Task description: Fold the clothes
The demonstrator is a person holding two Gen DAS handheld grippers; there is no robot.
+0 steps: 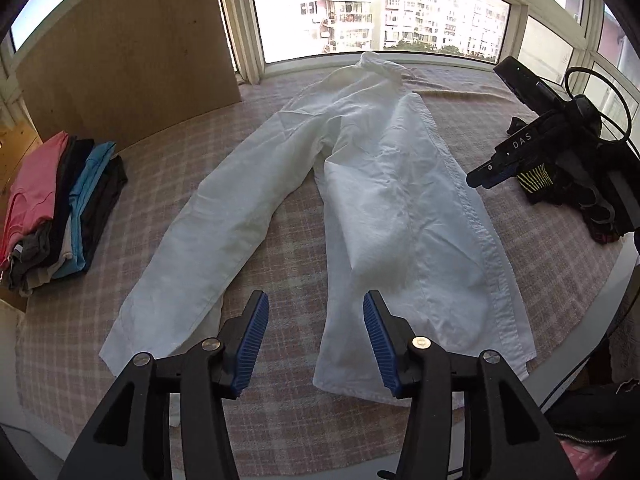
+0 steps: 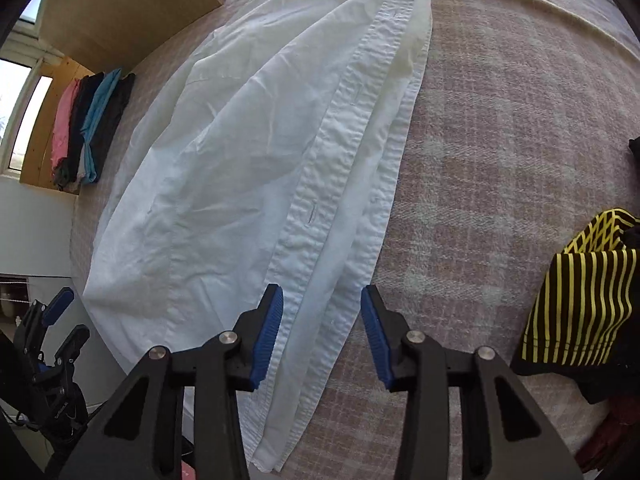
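Note:
A white button shirt (image 1: 384, 200) lies flat on the pink plaid blanket (image 1: 280, 400), collar toward the window, one sleeve (image 1: 200, 248) spread to the left. My left gripper (image 1: 316, 340) is open and empty, hovering over the blanket between the sleeve cuff and the shirt's hem. My right gripper (image 2: 322, 332) is open and empty, just above the shirt's button placket (image 2: 320, 184) at its right edge. The right gripper also shows in the left wrist view (image 1: 492, 174), and the left gripper in the right wrist view (image 2: 64, 320).
A stack of folded clothes (image 1: 60, 208), pink, black and blue, sits at the left by a wooden board (image 1: 128, 52). A black and yellow striped garment (image 2: 580, 312) lies at the right. Windows run along the far edge.

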